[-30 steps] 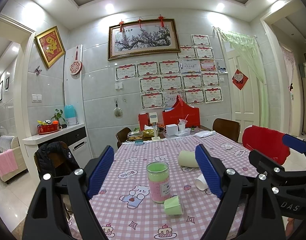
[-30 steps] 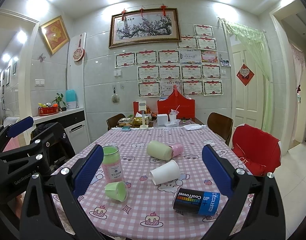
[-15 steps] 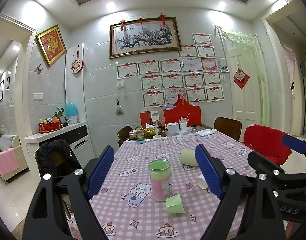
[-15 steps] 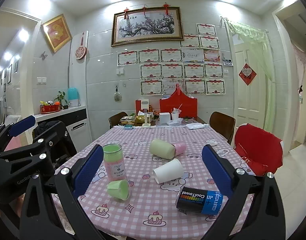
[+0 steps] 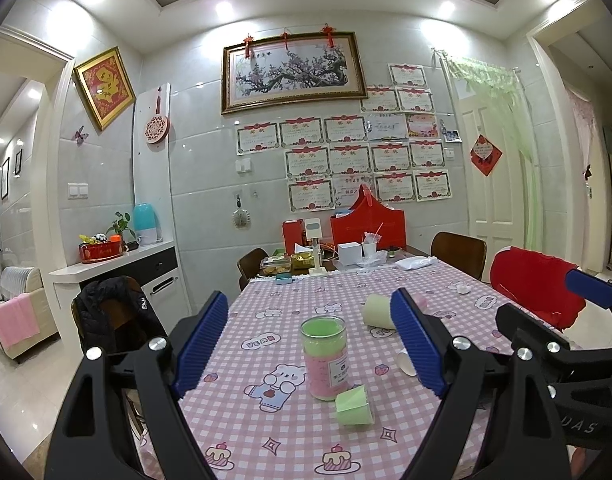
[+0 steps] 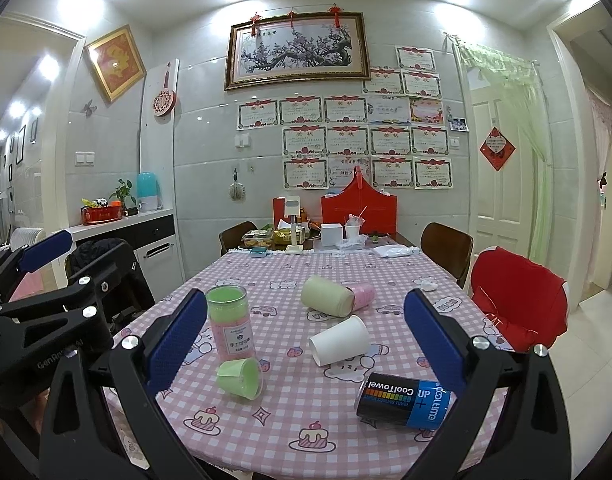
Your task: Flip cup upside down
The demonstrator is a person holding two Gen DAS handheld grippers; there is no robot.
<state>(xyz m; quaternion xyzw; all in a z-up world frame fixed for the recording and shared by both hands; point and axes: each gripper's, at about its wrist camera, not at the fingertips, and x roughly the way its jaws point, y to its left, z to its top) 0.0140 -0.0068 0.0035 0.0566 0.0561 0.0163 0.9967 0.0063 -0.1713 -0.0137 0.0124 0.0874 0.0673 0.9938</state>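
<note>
Several cups lie on their sides on the pink checked tablecloth [image 6: 306, 412]: a small green cup [image 6: 239, 377] [image 5: 354, 406] near the front, a white paper cup [image 6: 339, 340] in the middle, and a pale green cup [image 6: 326, 296] with a pink cup [image 6: 363, 295] farther back. My left gripper [image 5: 309, 340] is open and empty, above the table's front left. My right gripper [image 6: 304, 340] is open and empty, above the front edge.
A tall pink canister with a green lid [image 6: 229, 327] [image 5: 325, 357] stands upright behind the green cup. A black and blue CoolTowel can [image 6: 403, 399] lies at the front right. Boxes and clutter [image 6: 329, 232] fill the far end. A red-covered chair [image 6: 517, 304] stands right.
Both views have shifted slightly; the table objects sit a bit lower and closer. Both grippers stay open and nothing on the table has moved.
</note>
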